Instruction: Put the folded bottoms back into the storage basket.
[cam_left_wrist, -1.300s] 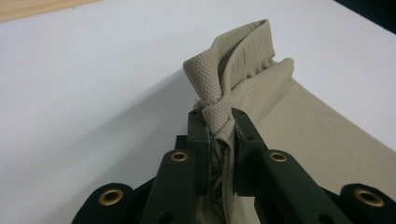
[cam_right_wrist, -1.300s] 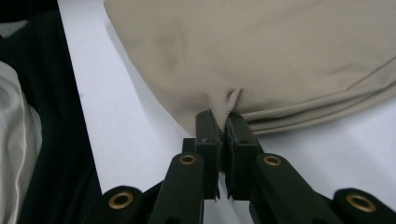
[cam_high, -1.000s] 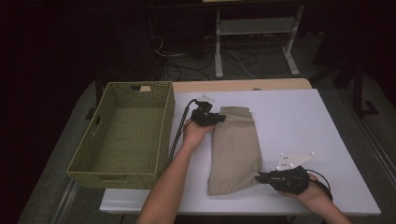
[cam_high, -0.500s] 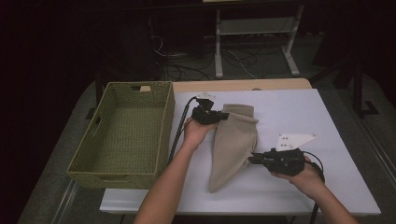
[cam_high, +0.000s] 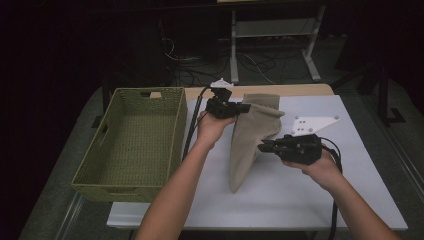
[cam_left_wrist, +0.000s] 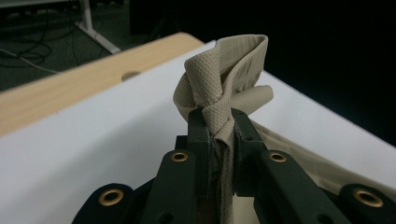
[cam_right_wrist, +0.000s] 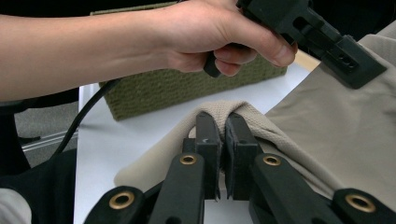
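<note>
A beige folded cloth (cam_high: 250, 135) hangs lifted over the white table (cam_high: 300, 200), its lower corner still near the surface. My left gripper (cam_high: 245, 108) is shut on the cloth's far edge, and the bunched fabric (cam_left_wrist: 224, 88) sticks up between its jaws in the left gripper view. My right gripper (cam_high: 261, 147) is shut on the cloth's near right edge, with the fabric (cam_right_wrist: 224, 112) draped over its jaw tips. In the right gripper view the other hand (cam_right_wrist: 215, 32) holds the left gripper above the cloth.
A green woven basket (cam_high: 100, 150) stands open at the table's left side. A wooden strip (cam_high: 295, 90) runs along the table's far edge. Black cables trail from both grippers. A white desk frame (cam_high: 275, 35) stands on the dark floor behind.
Both grippers have risen with the cloth, which lay flat on the table a second ago. The right gripper has also moved inward to the left, so the cloth now hangs in a fold.
</note>
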